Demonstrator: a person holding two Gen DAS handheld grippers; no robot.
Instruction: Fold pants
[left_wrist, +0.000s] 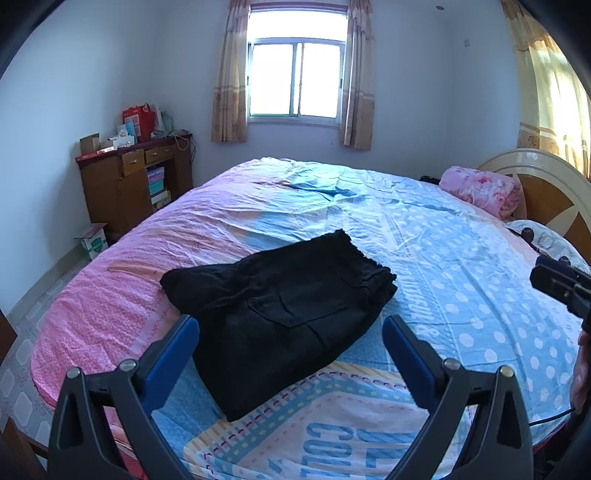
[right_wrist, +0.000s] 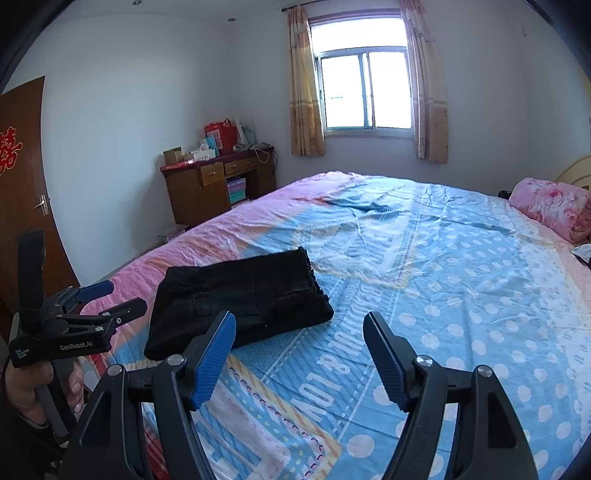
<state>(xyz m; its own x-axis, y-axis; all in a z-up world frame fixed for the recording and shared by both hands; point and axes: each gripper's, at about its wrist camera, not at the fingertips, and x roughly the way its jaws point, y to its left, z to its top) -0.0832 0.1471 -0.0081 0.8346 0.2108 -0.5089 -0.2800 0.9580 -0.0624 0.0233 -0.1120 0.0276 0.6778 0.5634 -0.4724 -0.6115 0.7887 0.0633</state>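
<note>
Black pants (left_wrist: 284, 314) lie folded into a compact rectangle on the bed (left_wrist: 461, 258), gathered waistband toward the far side. My left gripper (left_wrist: 290, 326) hovers just in front of the bundle, open, with nothing pinched. In the right wrist view the same pants (right_wrist: 240, 306) lie ahead and to the left. My right gripper (right_wrist: 299, 321) stands open over bare sheet beside them, holding nothing. The left gripper (right_wrist: 125, 297) also shows at the left edge of that view, held by a hand (right_wrist: 26, 387).
The bed has a pink and blue polka-dot sheet (right_wrist: 461, 295). A pink floral rolled blanket (left_wrist: 480, 190) lies by the headboard (left_wrist: 546, 192). A brown cabinet (left_wrist: 129, 184) stands against the far wall, a box (left_wrist: 92, 240) on the floor beside it, a door (right_wrist: 22, 206) at left.
</note>
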